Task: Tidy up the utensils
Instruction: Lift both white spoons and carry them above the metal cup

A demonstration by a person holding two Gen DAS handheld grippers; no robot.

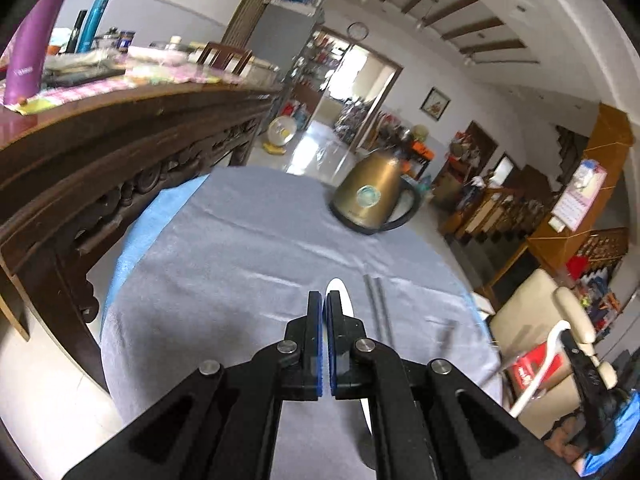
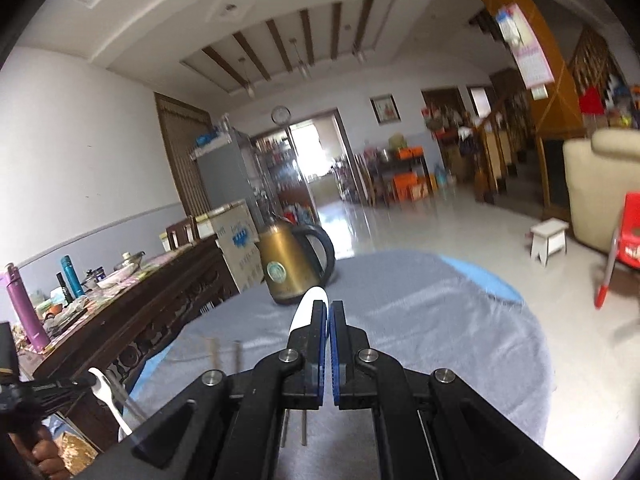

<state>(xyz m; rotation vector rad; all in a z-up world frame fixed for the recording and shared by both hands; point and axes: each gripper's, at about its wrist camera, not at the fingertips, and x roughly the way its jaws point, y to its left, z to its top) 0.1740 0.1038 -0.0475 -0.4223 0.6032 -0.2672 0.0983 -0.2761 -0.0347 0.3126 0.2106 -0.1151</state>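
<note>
The left gripper (image 1: 324,300) has its blue pads drawn together on a white spoon (image 1: 338,286). Only the spoon's rounded end shows past the fingertips; the rest is hidden behind the right-hand finger, apart from a sliver lower down. Its long axis runs along the fingers and points away toward the brass kettle (image 1: 372,196). The right gripper (image 2: 329,308) is likewise clamped on a second white spoon (image 2: 306,308), which juts forward and slightly left past the left-hand finger, also toward the kettle. Whether bowl or handle leads on either spoon cannot be told from the wrist views. Each view catches the other gripper at its edge, cut off by the frame, with its spoon curving downward clear of the table. On the grey cloth (image 1: 240,260) a pair of chopsticks (image 1: 376,308) lies lengthwise just right of the left gripper, its near ends hidden under the linkage. A blurred streak further right is unreadable. The kettle stands at the cloth's far edge.
</note>
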